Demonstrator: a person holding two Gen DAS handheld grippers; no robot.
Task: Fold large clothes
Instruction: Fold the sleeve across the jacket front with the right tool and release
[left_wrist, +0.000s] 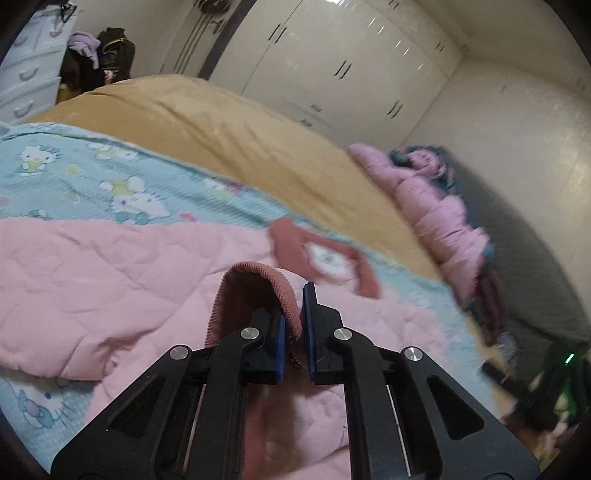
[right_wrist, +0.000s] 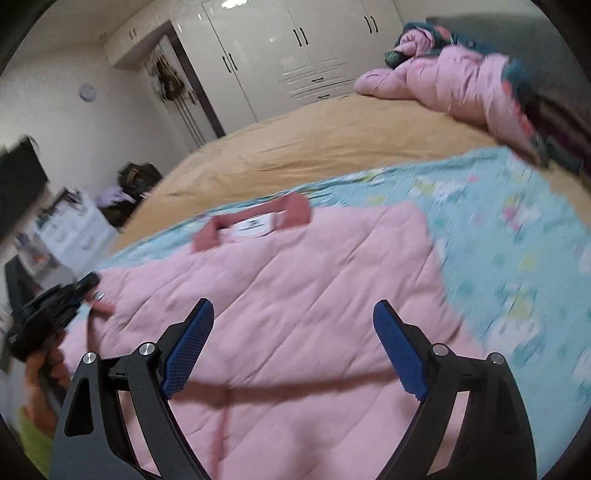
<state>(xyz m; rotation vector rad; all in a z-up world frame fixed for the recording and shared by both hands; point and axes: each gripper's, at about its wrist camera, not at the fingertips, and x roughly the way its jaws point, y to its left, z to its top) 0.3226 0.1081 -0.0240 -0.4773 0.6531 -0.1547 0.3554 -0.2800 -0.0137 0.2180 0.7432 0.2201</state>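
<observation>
Pink quilted jacket (right_wrist: 295, 280) lies spread on a blue cartoon-print blanket (right_wrist: 517, 229) over a tan bed (right_wrist: 332, 136). Left gripper (left_wrist: 293, 325) is pinched tight on the jacket's ribbed darker-pink cuff (left_wrist: 258, 288). Right gripper (right_wrist: 293, 332) hangs wide open above the puffy fabric, holding nothing

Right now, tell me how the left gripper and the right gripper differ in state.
The left gripper is shut, its blue pads clamped on the ribbed dusty-pink cuff of the quilted pink jacket; the right gripper stands wide open with nothing between its pads. The left one touches the garment; the right one hangs above the jacket, apart from it. Both have black frames with blue pads and point down toward the bed.
</observation>
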